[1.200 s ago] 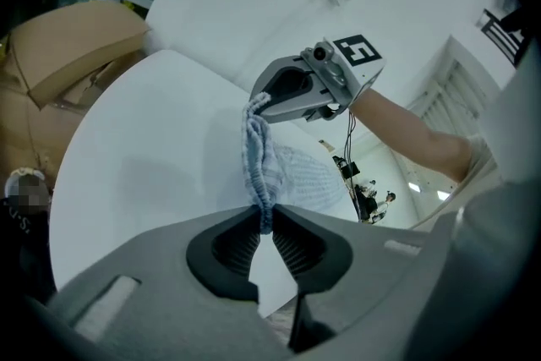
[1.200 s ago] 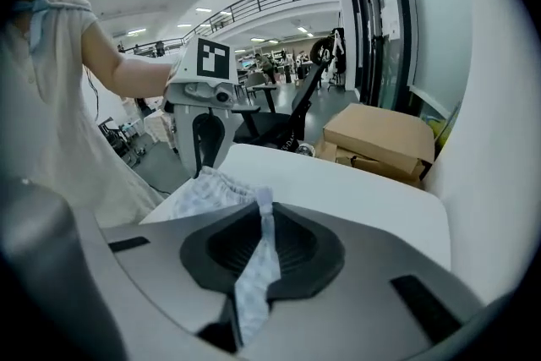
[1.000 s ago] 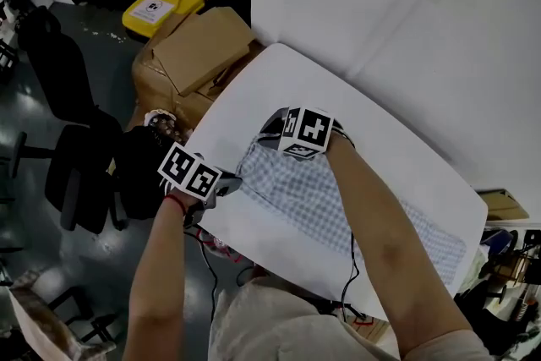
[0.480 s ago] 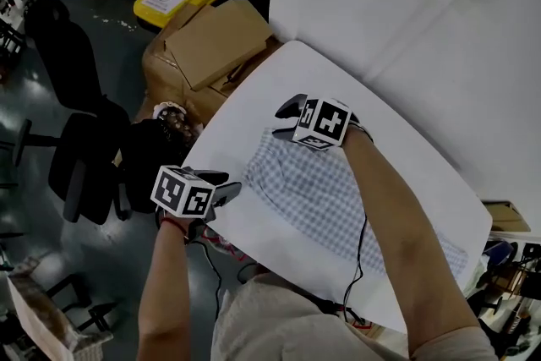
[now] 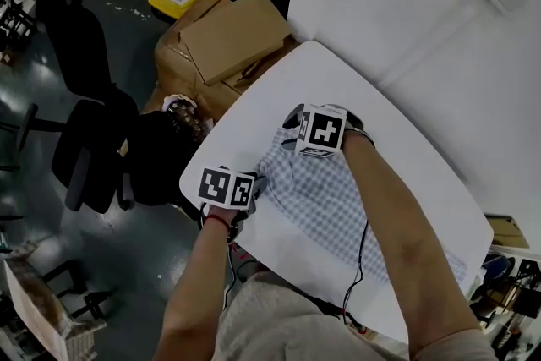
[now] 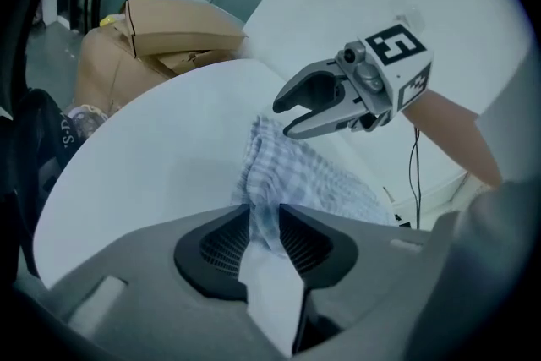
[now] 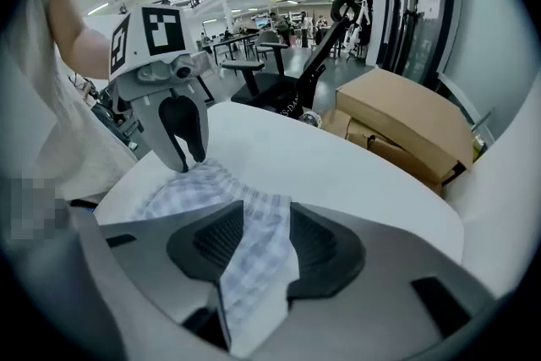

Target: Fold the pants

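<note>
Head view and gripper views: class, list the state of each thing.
pants: lying flat on the table, one end bunched
left tongs: just been closing, pinched on the pants
right tongs: just been opening, pants between, pads not pressing

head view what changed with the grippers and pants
The left gripper let go of the blue-and-white checked cloth pants, drew back, then returned; its jaws have just been closing on the corner. The right gripper's jaws have been opening, cloth between them. The pants stay spread on the white table.
</note>
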### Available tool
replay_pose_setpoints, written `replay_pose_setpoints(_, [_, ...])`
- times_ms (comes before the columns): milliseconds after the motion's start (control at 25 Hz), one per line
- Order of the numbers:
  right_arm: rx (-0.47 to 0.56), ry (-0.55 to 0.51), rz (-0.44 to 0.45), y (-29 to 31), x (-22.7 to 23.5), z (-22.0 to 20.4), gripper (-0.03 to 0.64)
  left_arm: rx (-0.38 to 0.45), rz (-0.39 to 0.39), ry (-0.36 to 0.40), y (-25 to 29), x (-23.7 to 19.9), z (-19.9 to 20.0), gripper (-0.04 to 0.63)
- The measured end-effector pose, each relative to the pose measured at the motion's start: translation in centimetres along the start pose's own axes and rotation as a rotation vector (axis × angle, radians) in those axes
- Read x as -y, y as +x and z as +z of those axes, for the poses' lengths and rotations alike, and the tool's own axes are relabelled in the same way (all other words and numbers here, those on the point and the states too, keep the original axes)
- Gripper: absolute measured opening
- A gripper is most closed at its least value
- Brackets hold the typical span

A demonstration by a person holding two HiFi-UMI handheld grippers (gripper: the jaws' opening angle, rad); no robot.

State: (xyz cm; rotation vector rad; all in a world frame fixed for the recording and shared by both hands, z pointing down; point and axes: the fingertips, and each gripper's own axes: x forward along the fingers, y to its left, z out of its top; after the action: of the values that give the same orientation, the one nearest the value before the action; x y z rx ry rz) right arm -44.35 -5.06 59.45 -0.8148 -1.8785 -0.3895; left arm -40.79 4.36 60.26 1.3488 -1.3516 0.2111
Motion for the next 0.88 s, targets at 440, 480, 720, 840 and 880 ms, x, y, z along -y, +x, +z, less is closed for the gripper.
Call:
replay_pose_setpoints(440, [-0.023, 0.076, 0.022, 1.1, 0.5, -1.7, 0.16, 0.04, 0.083, 0.0, -0.7, 0.0, 0.0, 0.025])
replay_pose_setpoints(480, [-0.023, 0.073, 0.018, 1.2, 0.6, -1.6, 0.16, 0.057, 0.092, -0.012, -1.2, -0.1, 0.1, 0.025])
replay_pose_setpoints(720, [-0.046, 0.036, 0.019, 1.9, 0.3, -1.8, 0.16, 0.058, 0.174, -0.036, -1.0, -1.4, -0.9, 0.028])
replay_pose_setpoints(840, [-0.034, -0.017, 0.005, 0.7, 1.0, -1.4, 0.161, 0.106, 0.176, -0.004, -2.6, -0.8, -0.2, 0.128])
replay_pose_setpoints(880, [-0.025, -0.052, 0.007, 0.1, 1.1, -1.0, 0.167, 0.117, 0.165, 0.016, -3.0, -0.5, 0.1, 0.145])
